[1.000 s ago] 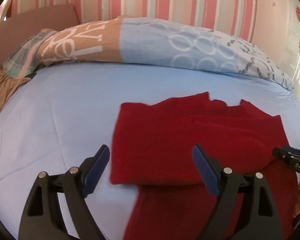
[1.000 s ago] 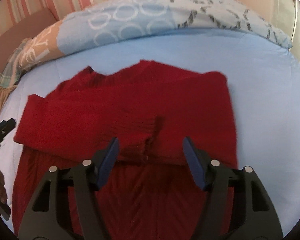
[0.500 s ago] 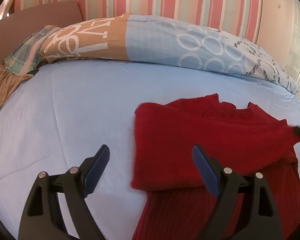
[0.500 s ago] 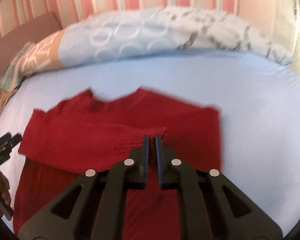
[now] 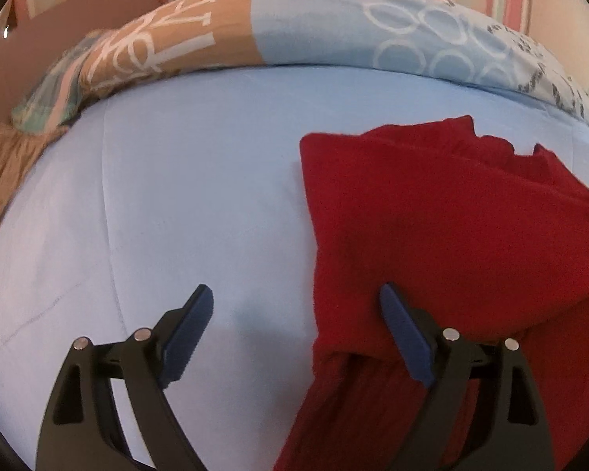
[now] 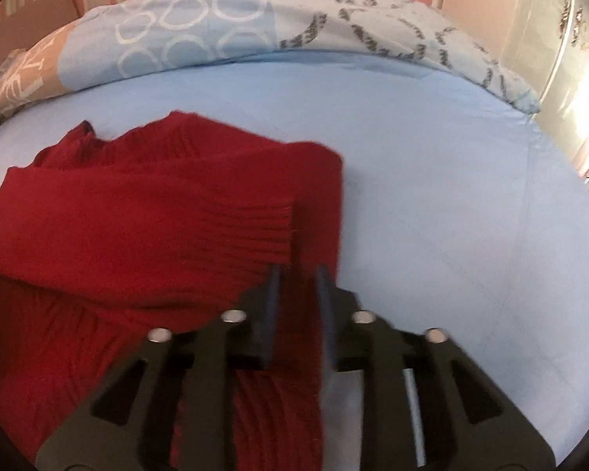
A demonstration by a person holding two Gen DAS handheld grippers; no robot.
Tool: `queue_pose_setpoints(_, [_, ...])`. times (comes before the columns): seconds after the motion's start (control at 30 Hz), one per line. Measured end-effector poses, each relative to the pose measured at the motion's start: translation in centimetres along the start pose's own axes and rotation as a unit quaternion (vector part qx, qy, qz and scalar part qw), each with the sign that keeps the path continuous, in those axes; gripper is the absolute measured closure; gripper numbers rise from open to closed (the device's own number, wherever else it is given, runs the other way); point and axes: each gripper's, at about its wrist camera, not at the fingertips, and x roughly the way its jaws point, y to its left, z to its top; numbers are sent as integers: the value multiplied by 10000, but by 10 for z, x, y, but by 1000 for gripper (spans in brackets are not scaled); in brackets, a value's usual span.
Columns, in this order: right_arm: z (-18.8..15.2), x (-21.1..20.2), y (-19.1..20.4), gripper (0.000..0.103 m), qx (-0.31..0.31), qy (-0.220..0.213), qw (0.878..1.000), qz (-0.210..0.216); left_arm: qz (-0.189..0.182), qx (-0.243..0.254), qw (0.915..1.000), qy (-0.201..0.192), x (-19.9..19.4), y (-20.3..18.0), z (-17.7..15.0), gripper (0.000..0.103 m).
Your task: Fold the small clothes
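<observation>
A red knit sweater [image 5: 443, 235] lies on the light blue bed sheet [image 5: 176, 196], sleeves folded across its chest. My left gripper [image 5: 294, 314] is open and empty, straddling the sweater's left edge: its left fingertip is over the sheet, its right over the sweater. In the right wrist view the sweater [image 6: 137, 227] fills the left half, a ribbed cuff [image 6: 271, 231] on top. My right gripper [image 6: 297, 286] is nearly shut near the sweater's right edge, red fabric between its jaws; whether it pinches the fabric is unclear.
A patterned blue and tan duvet [image 5: 294, 27] is bunched along the far side of the bed, also in the right wrist view [image 6: 255, 19]. A striped pink wall stands behind it. A brown cloth [image 5: 4, 165] lies at the far left. Bare sheet [image 6: 451, 196] lies right of the sweater.
My right gripper has gone from open to nearly shut and moved toward the sweater's right edge. My left gripper has shifted left, off the sweater's middle to its left edge, still open.
</observation>
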Motion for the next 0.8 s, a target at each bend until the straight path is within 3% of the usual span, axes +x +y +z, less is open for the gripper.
queue_pose_setpoints(0.2, [5, -44, 9, 52, -120, -537, 9980, 306, -422, -130, 9980, -458, -38, 6, 1, 16])
queue_pose_setpoints(0.33, [-7, -88, 14, 45, -219, -886, 9951, 385, -449, 126, 9938, -1010, -86, 8, -14, 16])
queue_pose_setpoints(0.47, [-32, -137, 13, 44, -189, -1082, 9924, 559, -337, 414, 9870, -1514, -141, 9, -43, 16])
queue_pose_setpoints(0.63, [-69, -187, 11, 40, -59, -1210, 9901, 703, -468, 334, 9840, -1689, -191, 16, -71, 15])
queue_pose_setpoints(0.8, [-103, -212, 8, 40, -3, -1119, 9915, 664, -485, 26, 9859, -1602, -221, 28, -107, 14])
